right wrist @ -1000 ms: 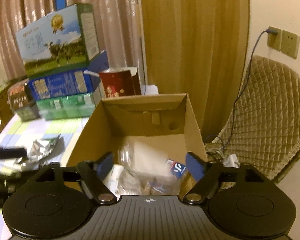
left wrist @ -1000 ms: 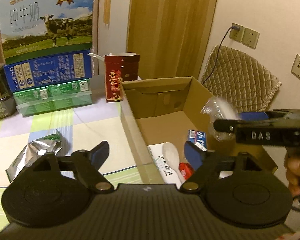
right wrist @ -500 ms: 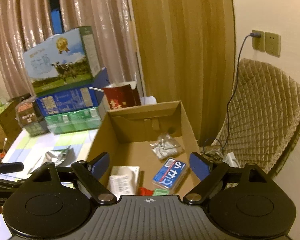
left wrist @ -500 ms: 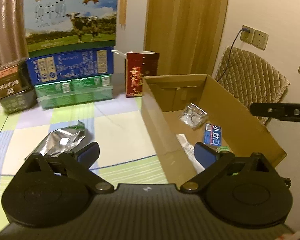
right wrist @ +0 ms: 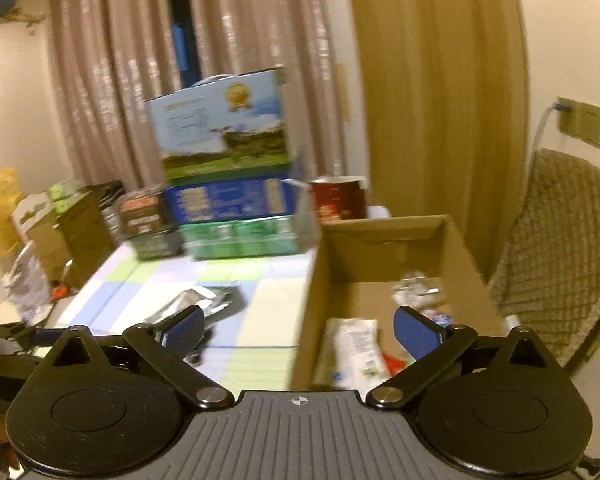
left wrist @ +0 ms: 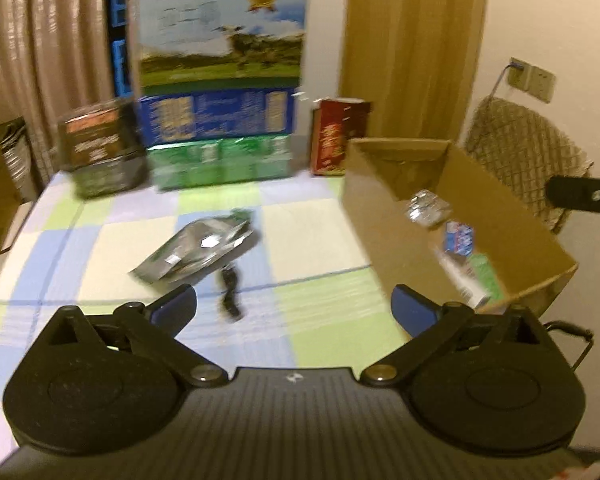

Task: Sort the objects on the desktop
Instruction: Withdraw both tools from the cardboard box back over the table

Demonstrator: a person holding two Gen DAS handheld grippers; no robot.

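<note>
Left gripper [left wrist: 294,306] hovering over bench [left wrist: 320,236], jaws apart, empty, lining up on silver foil pouch [left wrist: 198,250] lying loose mid-bench, left of cardboard box [left wrist: 380,216]. Right gripper [right wrist: 298,330] spread empty near box, likely freed for next pickup.

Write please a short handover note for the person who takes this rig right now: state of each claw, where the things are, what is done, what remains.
Left claw: open, empty, above the table.
Right claw: open, empty, near the cardboard box.
In the box: clear crinkled wrapper, small blue packet, white packet, green item; something red there is too blurred to name.
On the checkered table: silver foil bag and a small dark object beside it, too blurred to identify.
Done: several items are boxed.
Left: probably the foil bag and the dark object. The stacked cartons at the back look like storage.
</note>
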